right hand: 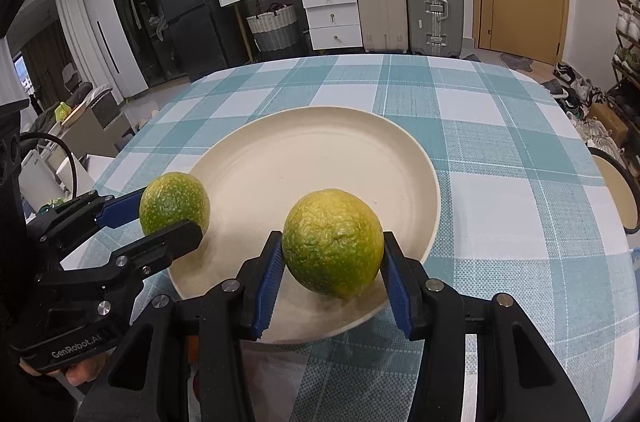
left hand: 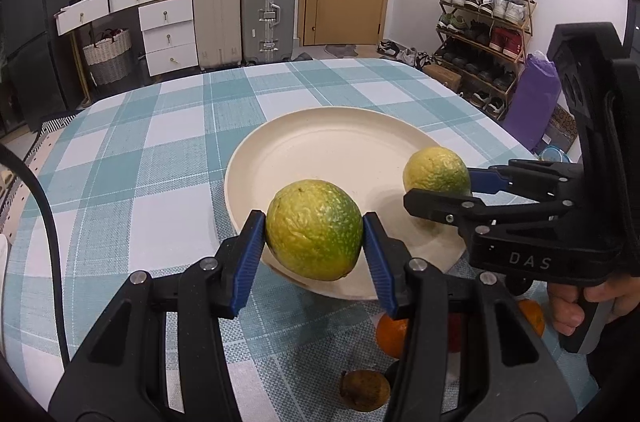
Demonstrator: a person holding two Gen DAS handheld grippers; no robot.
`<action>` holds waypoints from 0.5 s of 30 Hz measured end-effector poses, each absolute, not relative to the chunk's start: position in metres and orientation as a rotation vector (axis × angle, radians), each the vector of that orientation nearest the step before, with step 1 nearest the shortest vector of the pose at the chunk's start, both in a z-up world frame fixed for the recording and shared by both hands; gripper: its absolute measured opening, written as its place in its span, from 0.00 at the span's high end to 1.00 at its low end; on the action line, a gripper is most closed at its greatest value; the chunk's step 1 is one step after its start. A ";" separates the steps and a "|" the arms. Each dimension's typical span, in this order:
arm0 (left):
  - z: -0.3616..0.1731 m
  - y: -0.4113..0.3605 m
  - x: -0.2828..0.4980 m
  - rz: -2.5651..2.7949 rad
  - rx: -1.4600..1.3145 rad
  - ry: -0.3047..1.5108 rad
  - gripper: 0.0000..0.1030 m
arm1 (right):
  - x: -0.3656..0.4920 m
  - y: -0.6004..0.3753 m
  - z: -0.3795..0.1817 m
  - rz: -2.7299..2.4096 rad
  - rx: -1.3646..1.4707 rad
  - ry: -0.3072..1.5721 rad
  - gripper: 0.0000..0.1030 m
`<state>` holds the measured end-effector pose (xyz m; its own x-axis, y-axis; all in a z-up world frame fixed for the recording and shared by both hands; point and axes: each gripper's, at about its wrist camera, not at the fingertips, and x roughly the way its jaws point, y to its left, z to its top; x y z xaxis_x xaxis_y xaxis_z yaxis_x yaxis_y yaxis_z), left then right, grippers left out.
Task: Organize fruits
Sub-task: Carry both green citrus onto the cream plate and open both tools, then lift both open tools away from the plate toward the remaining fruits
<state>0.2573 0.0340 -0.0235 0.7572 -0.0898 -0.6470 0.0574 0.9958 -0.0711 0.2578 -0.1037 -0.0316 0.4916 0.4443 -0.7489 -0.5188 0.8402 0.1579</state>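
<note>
I see my left gripper (left hand: 314,232) and right gripper (right hand: 332,254) each pinching a rough yellow-green round citrus fruit over the round cream plate's (left hand: 320,142) near rim.

Two mottled green-and-yellow fruits (left hand: 314,230) (left hand: 437,171) sit over a plain cream plate (left hand: 320,142). The tablecloth (left hand: 160,162) is teal-and-white check. Near it lies an orange (left hand: 391,336).
</note>
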 end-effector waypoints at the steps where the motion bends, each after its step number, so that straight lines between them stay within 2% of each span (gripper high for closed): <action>1: -0.024 0.034 0.258 -0.078 -0.048 0.709 0.55 | 0.259 -0.103 -0.032 0.580 -0.094 0.879 0.53; 8: -0.017 0.039 0.252 -0.058 -0.066 0.682 0.54 | 0.256 -0.115 -0.018 0.518 -0.093 0.818 0.49; 10: -0.016 0.043 0.250 -0.056 -0.083 0.683 0.54 | 0.252 -0.121 -0.012 0.510 -0.085 0.805 0.43; 11: -0.014 0.044 0.248 -0.060 -0.092 0.685 0.53 | 0.250 -0.125 -0.009 0.510 -0.077 0.799 0.34; 13: -0.011 0.047 0.243 -0.054 -0.101 0.677 0.44 | 0.242 -0.132 -0.004 0.507 -0.068 0.776 0.25; 15: -0.006 0.049 0.235 -0.041 -0.105 0.657 0.25 | 0.235 -0.138 -0.002 0.508 -0.069 0.768 0.17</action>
